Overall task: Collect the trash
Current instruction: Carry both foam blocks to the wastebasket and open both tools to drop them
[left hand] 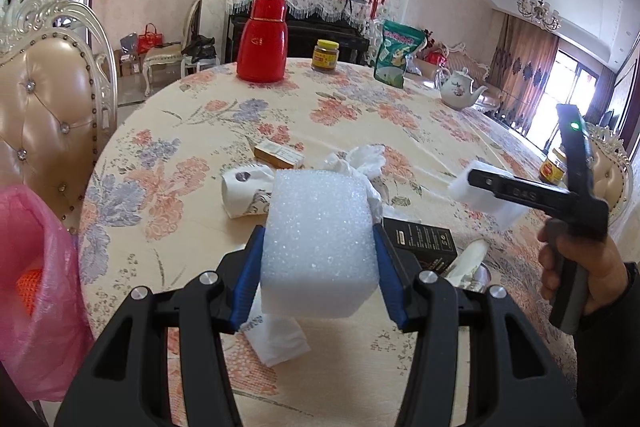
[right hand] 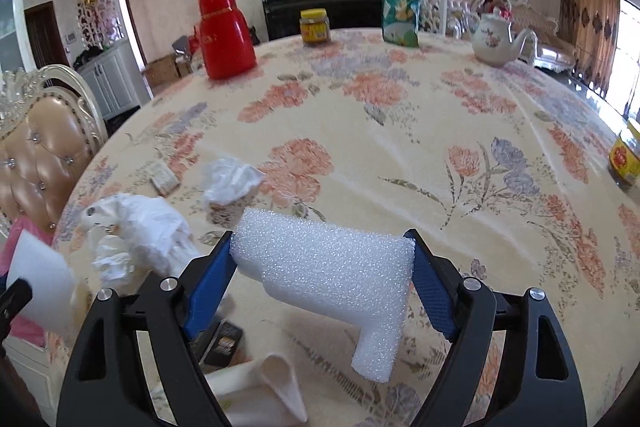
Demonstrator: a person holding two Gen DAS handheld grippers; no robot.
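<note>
White foam in both my tools. Pink plastic bag point(left hand: 36, 291) hangs at the counter's left edge, mouth toward me, something orange inside; I cannot tell what it is. My left tool point(left hand: 318, 263) is clamped on a foam block point(left hand: 320, 243), blue pads pressing its two sides, block lifted off the counter point(left hand: 360, 107), long axis running away from me toward the red flask point(left hand: 262, 41). Coarse, bubbly surface, squared edges. My right tool point(right hand: 322, 267) grips an L-shaped foam piece point(right hand: 328, 275) across its ends; long axis lies crosswise between the pads, short leg pointing down toward the counter. Same open-cell white texture. Seen from the left wrist, that piece shows as a white slab held above the counter's right side. Loose trash on the counter: crumpled tissue point(left hand: 366, 157), a paper cup point(left hand: 246, 193) on its side, a black box point(left hand: 424, 243), a small yellow carton point(left hand: 278, 155). Two jars, a green snack bag point(left hand: 398, 53) and a teapot point(left hand: 460, 87) stand farther back.
</note>
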